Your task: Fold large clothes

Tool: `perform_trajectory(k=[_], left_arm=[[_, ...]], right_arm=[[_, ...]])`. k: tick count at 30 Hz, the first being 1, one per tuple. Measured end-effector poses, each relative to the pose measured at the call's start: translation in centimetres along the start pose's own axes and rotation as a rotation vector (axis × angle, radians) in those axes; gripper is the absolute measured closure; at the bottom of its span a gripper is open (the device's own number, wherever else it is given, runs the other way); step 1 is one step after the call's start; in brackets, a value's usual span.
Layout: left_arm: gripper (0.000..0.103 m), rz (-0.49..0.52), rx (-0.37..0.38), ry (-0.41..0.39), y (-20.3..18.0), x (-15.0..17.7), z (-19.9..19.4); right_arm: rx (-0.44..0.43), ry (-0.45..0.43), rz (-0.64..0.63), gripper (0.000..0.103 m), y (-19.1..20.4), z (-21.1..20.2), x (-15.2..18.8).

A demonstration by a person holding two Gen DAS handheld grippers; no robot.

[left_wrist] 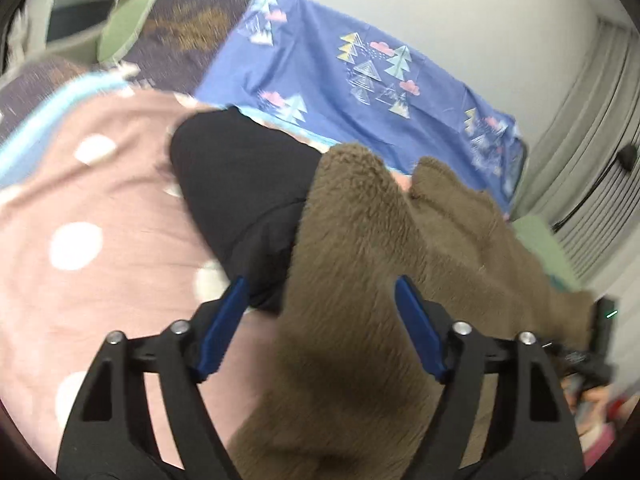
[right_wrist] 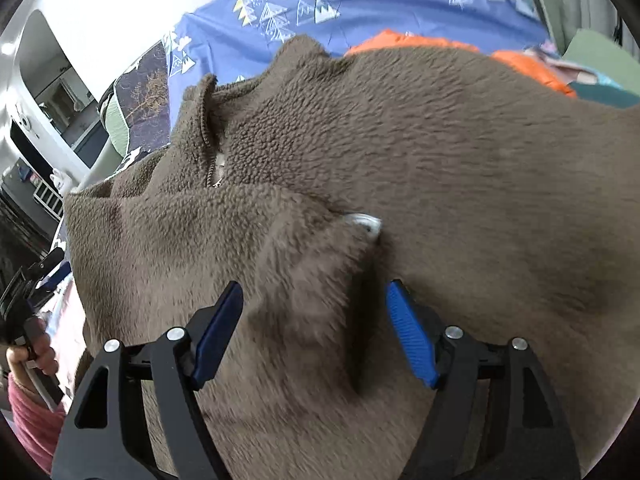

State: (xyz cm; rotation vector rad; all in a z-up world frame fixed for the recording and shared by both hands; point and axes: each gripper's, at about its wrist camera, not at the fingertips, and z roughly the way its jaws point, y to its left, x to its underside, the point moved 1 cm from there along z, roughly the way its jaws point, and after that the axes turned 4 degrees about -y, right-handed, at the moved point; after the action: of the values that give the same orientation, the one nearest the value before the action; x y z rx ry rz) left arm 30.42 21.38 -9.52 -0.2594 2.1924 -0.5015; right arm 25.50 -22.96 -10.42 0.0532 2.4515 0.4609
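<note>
The brown fleece pullover with a short zip collar point(right_wrist: 360, 168) lies spread on a bed, over a pink quilt with white polka dots point(left_wrist: 100, 208) and a blue sheet printed with triangular trees and pink clouds point(left_wrist: 360, 64); a black garment point(left_wrist: 240, 184) lies beside it on the quilt, its edge tucked under the fleece.

Left gripper point(left_wrist: 320, 292): jaws spread wide, blue pads either side of a fleece fold, not closed on it; right gripper point(right_wrist: 314, 292): jaws spread wide over a raised fleece ridge, nothing pinched.

A small white tab point(right_wrist: 366, 224) shows at a fleece seam; any writing on it is too small to read; no brand or label is legible elsewhere.

An orange padded garment point(right_wrist: 520, 60) lies beyond the fleece; the person's left hand point(right_wrist: 30, 354) appears at the right-wrist view's edge.
</note>
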Motion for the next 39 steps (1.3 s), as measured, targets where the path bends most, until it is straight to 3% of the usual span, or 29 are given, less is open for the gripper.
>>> perform_trajectory(k=[1, 2, 3, 4, 5, 7, 9, 11, 12, 13, 16, 18, 20, 22, 23, 25, 27, 29, 30, 32, 33, 35, 39], left_arm=[[0.027, 0.001, 0.003, 0.007, -0.3, -0.2, 0.7], [0.053, 0.012, -0.005, 0.013, -0.7, -0.6, 1.6], [0.071, 0.032, -0.010, 0.017, -1.3, -0.6, 2.2], [0.080, 0.061, -0.034, 0.035, -2.1, -1.3, 3.0], [0.082, 0.076, -0.054, 0.021, -2.6, -1.5, 3.0], [0.082, 0.159, -0.135, -0.040, -4.2, -2.0, 3.0], [0.073, 0.272, -0.228, -0.087, -5.6, -2.0, 3.8], [0.050, 0.359, -0.321, -0.090, -6.4, -1.5, 5.0], [0.045, 0.387, -0.359, -0.069, -6.6, -1.1, 5.8], [0.043, 0.396, -0.373, -0.061, -6.7, -0.9, 5.9], [0.043, 0.359, -0.356, -0.109, -6.8, -0.7, 3.7], [0.046, 0.339, -0.367, -0.165, -7.2, -0.7, 1.2], [0.056, 0.320, -0.314, -0.235, -8.5, -0.4, -1.9], [0.061, 0.377, -0.245, -0.265, -10.8, 0.7, -4.0], [0.072, 0.414, -0.242, -0.260, -11.6, 1.3, -4.1], [0.079, 0.427, -0.177, -0.179, -12.9, 2.8, -2.6], [0.082, 0.403, -0.132, -0.062, -13.0, 4.2, 0.3], [0.082, 0.430, -0.201, 0.004, -12.2, 6.4, 4.0], [0.082, 0.466, -0.261, 0.009, -11.3, 7.6, 5.9], [0.082, 0.399, -0.226, 0.097, -9.3, 8.5, 8.4], [0.082, 0.312, -0.165, 0.073, -8.5, 7.6, 7.7], [0.082, 0.248, -0.117, 0.061, -7.5, 7.2, 7.3], [0.082, 0.311, -0.172, 0.059, -8.7, 7.5, 7.3]], right_arm=[[0.021, -0.001, -0.027, 0.068, 0.7, 0.4, -0.2], [0.060, -0.015, -0.060, 0.072, 1.3, 0.2, -0.2], [0.077, -0.053, -0.090, 0.074, 2.0, -0.4, -0.4], [0.077, -0.123, -0.121, 0.076, 2.9, -2.0, -0.4], [0.078, -0.181, -0.138, 0.077, 3.6, -3.6, -0.5], [0.089, -0.288, -0.155, 0.077, 4.1, -6.7, -0.6], [0.167, -0.297, -0.163, 0.074, 3.5, -6.9, -0.8], [0.312, -0.143, -0.212, 0.053, 2.4, -2.9, -0.5], [0.363, -0.058, -0.229, 0.053, 1.8, -1.0, 0.1], [0.350, -0.023, -0.216, 0.053, 1.1, -0.2, 0.7], [0.271, -0.155, -0.154, 0.051, 1.0, -3.7, 1.6], [0.287, -0.225, -0.178, 0.051, 1.8, -5.9, 2.0], [0.269, -0.297, -0.221, 0.056, 3.1, -8.0, 2.6], [0.166, -0.299, -0.252, 0.060, 4.8, -8.6, 3.0], [0.135, -0.292, -0.261, 0.060, 5.1, -8.7, 3.3], [0.095, -0.269, -0.282, 0.060, 5.7, -7.4, 4.2], [0.170, -0.233, -0.301, 0.062, 5.5, -4.2, 5.0], [0.252, -0.202, -0.303, 0.074, 4.4, -1.1, 5.6], [0.238, -0.177, -0.279, 0.074, 3.4, 0.4, 6.2], [0.167, -0.194, -0.214, 0.075, 2.8, 0.4, 5.4], [0.164, -0.207, -0.215, 0.075, 2.6, 0.3, 5.3], [0.189, -0.191, -0.244, 0.073, 3.0, 0.9, 5.6], [0.261, -0.197, -0.316, 0.069, 4.5, 0.9, 6.2]])
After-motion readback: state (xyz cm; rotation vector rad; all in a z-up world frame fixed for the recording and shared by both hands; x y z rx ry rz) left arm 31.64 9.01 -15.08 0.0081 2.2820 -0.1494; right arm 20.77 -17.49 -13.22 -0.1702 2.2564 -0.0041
